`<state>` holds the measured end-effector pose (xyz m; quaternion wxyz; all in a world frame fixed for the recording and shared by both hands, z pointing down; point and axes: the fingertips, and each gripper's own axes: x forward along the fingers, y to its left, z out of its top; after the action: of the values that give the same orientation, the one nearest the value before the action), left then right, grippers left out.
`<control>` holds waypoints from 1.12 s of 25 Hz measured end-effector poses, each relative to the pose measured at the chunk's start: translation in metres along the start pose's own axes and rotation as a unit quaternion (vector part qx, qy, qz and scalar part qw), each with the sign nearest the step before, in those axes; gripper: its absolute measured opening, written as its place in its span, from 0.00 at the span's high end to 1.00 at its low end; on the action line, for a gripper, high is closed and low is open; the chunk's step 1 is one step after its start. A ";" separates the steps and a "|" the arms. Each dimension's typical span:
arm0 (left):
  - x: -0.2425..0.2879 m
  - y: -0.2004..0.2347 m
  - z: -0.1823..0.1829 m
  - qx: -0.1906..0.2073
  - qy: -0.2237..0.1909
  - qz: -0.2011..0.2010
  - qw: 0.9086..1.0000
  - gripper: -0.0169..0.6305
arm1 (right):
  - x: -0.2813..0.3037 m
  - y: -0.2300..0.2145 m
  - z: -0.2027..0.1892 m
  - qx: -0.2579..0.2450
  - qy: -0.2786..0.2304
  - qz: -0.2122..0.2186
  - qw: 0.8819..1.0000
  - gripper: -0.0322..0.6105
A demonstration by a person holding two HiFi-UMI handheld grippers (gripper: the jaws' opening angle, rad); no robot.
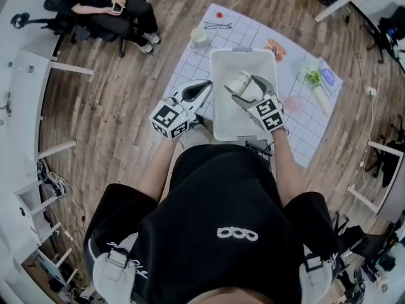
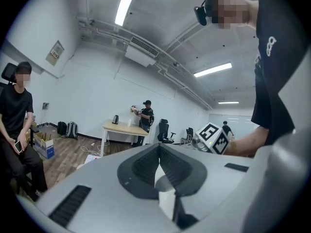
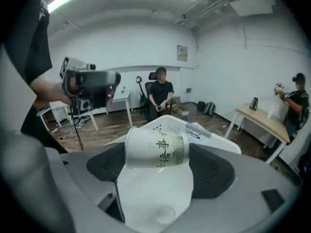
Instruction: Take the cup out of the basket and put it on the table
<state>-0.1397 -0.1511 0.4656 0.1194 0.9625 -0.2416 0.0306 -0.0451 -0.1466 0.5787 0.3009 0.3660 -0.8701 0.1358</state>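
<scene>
My right hand-held gripper (image 3: 158, 155) is clamped on the white paper cup with dark printed characters (image 3: 156, 147). The cup lies sideways between the jaws, its wide rim to the left in the right gripper view. I hold it over the white rectangular plastic basket (image 1: 237, 124), which stands on a white gridded mat (image 1: 190, 62). My left hand-held gripper (image 2: 159, 161) is fully closed and empty, just beside the basket's left wall.

Bright, even light comes from ceiling strip lights (image 2: 125, 4) high above the basket (image 1: 221, 122), which looks slightly washed out. Shadows around the basket are soft and faint. The floor (image 1: 114, 106) far from it bends with fisheye distortion, and both gripper views end in a dark round vignette.
</scene>
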 end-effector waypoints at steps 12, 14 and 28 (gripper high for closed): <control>0.036 -0.024 0.016 0.026 0.003 -0.062 0.998 0.96 | -0.088 -0.018 0.057 0.046 -0.134 -0.077 0.987 0.33; 0.040 -0.027 0.017 0.028 0.004 -0.071 0.997 0.96 | -0.094 -0.020 0.057 0.061 -0.143 -0.080 0.985 0.33; 0.107 -0.097 0.014 0.047 0.036 -0.197 0.979 0.96 | -0.185 -0.051 -0.007 0.236 -0.227 -0.156 0.932 0.33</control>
<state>0.0004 -0.1205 0.4441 0.0866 0.9940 -0.0407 0.0521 0.0962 -0.0766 0.4697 0.0175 0.5785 -0.7901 0.2021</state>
